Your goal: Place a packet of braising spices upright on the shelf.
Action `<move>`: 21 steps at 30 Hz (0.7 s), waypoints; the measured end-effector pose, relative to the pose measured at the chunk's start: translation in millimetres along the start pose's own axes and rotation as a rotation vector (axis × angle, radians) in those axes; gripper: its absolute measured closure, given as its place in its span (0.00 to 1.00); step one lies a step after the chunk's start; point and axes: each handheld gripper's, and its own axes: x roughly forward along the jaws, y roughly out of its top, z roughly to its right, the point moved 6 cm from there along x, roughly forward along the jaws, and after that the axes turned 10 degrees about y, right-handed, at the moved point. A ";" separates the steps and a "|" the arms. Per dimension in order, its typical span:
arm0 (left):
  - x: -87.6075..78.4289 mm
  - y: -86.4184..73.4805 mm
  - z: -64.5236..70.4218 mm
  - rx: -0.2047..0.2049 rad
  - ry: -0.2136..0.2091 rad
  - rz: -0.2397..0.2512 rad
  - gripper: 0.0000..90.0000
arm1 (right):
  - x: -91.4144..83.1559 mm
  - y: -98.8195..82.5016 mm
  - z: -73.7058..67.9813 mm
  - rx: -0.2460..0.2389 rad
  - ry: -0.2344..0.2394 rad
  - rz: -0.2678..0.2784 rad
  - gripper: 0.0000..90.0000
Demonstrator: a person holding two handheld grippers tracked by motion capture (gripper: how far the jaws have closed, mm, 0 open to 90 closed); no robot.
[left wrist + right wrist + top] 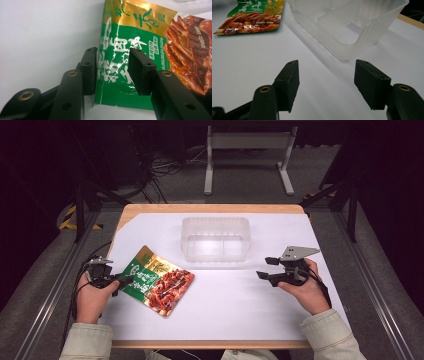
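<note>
My left hand (90,295) held the left claw (125,281) low at the table's (240,310) left side, its jaws parted and set either side of a packet's (160,282) edge. My right hand (305,290) held the right claw (267,268) raised at the right side, jaws spread wide and pointing left. Both sleeves (85,342) entered from the near edge.

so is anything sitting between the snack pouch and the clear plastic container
Nothing visible does. The snack pouch lies on the white table near the left gripper, whose open jaws straddle its edge. Bare tabletop separates it from the clear plastic container. The right gripper hovers open off to the side.
</note>
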 end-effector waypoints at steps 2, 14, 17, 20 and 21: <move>0.4 -1.4 -3.1 -0.009 -0.001 0.003 0.74 | 0.2 0.0 -0.1 -0.001 0.001 0.000 0.42; -1.7 -0.8 -8.5 0.005 0.027 0.017 0.99 | 0.1 -0.1 1.5 -0.005 -0.009 0.007 0.42; -3.8 0.6 -7.5 -0.001 0.025 0.021 1.00 | 0.2 -0.2 1.6 -0.017 -0.014 0.022 0.43; -7.1 3.3 -5.2 0.012 0.032 0.031 1.00 | -0.4 -0.1 2.1 -0.024 -0.016 0.034 0.45; -9.0 4.5 -5.5 0.025 0.040 0.035 1.00 | -0.8 -0.3 2.5 -0.024 -0.017 0.033 0.46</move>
